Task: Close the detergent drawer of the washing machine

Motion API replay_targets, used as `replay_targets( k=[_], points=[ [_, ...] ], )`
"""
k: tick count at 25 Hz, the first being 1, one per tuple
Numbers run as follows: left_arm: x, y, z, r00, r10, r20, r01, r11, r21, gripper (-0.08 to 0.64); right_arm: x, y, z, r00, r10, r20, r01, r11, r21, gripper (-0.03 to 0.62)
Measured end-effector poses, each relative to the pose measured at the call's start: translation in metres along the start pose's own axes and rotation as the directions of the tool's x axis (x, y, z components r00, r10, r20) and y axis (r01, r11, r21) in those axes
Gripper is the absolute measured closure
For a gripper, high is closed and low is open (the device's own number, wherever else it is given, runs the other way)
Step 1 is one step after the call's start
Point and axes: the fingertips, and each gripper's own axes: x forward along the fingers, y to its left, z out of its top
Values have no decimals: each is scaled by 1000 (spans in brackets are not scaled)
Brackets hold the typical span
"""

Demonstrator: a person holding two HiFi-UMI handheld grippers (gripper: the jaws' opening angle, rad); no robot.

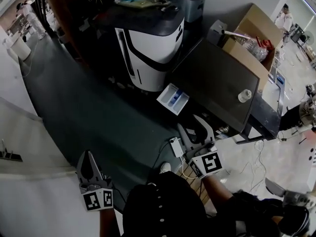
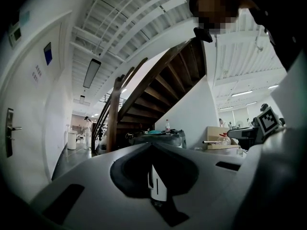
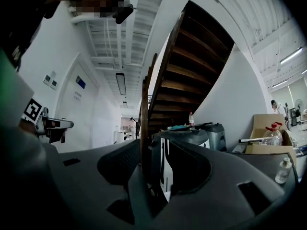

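Observation:
The washing machine (image 1: 217, 83) has a dark top and stands at the centre right of the head view. Its white detergent drawer (image 1: 173, 98), with a blue insert, sticks out of the front, pulled open. My right gripper (image 1: 195, 127) hovers just below the drawer in the picture, apart from it, with nothing between its jaws. In the right gripper view the right gripper (image 3: 153, 147) shows a clear gap between the jaws. My left gripper (image 1: 89, 163) is far off at the lower left over the floor, its tips together. The left gripper (image 2: 152, 145) holds nothing.
A white and black appliance (image 1: 148, 53) stands beside the washing machine, under a wooden staircase (image 3: 192, 71). A small white bottle (image 1: 244, 96) sits on the machine's top. A cardboard box (image 1: 252, 38) lies behind it. A power strip (image 1: 176, 146) and cables lie on the floor.

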Motion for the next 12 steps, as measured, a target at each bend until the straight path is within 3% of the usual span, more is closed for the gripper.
replay_targets(
  k=[7,12],
  points=[
    [21,7,1,999,32,4,-32,999,15,556,31,-7,-7,999,44,-6,-44,999,-7,408],
    [51,20,-1,1000,8,16,-8,1000,1,556,55,-14,-4,1000,13,-10,-13,1000,-19,408]
  ],
)
